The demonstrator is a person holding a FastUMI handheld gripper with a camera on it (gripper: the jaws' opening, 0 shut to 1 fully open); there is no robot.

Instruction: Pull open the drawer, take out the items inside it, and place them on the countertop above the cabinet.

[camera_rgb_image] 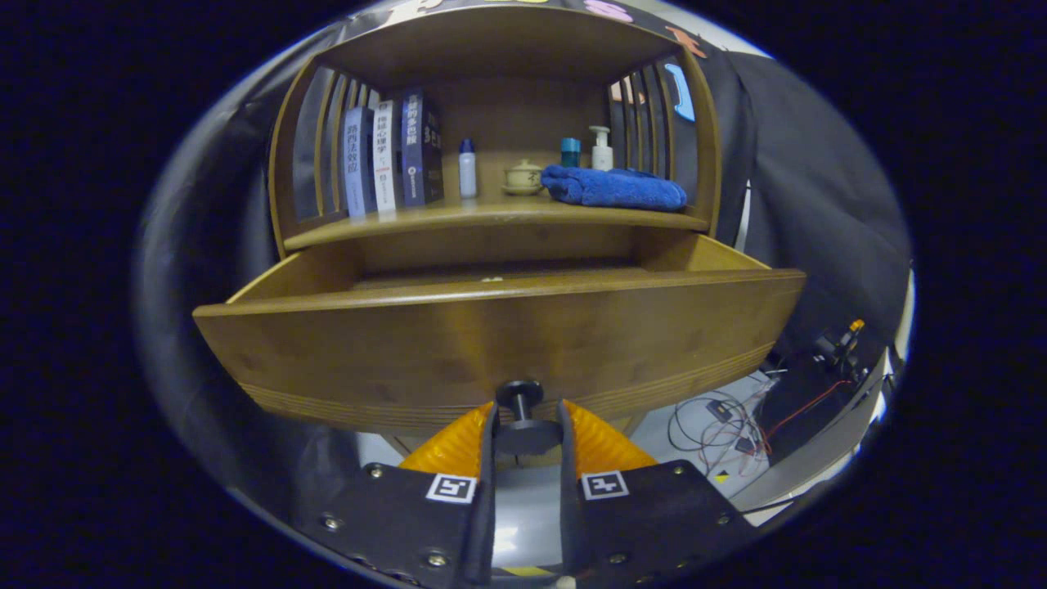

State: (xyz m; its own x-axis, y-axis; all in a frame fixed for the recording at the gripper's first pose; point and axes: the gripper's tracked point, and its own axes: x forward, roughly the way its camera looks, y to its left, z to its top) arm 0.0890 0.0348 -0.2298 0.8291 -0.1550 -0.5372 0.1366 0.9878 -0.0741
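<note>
The wooden cabinet point(491, 123) rises beyond the tongs point(527, 425), its drawer point(491, 335) pulled out toward them; the tall front panel hides nearly all the inside, save a small pale speck point(492, 280) too slight to name. On the worktop point(491, 217) above lie a blue towel point(613, 188), three books point(393, 155), a pump bottle point(602, 149), a small lidded pot point(523, 177) and a white bottle point(467, 168). The tongs stand narrowly parted, both fingers seemingly closed against the dark knob point(520, 398) between them. Cables point(720, 425) litter the floor to the right
</note>
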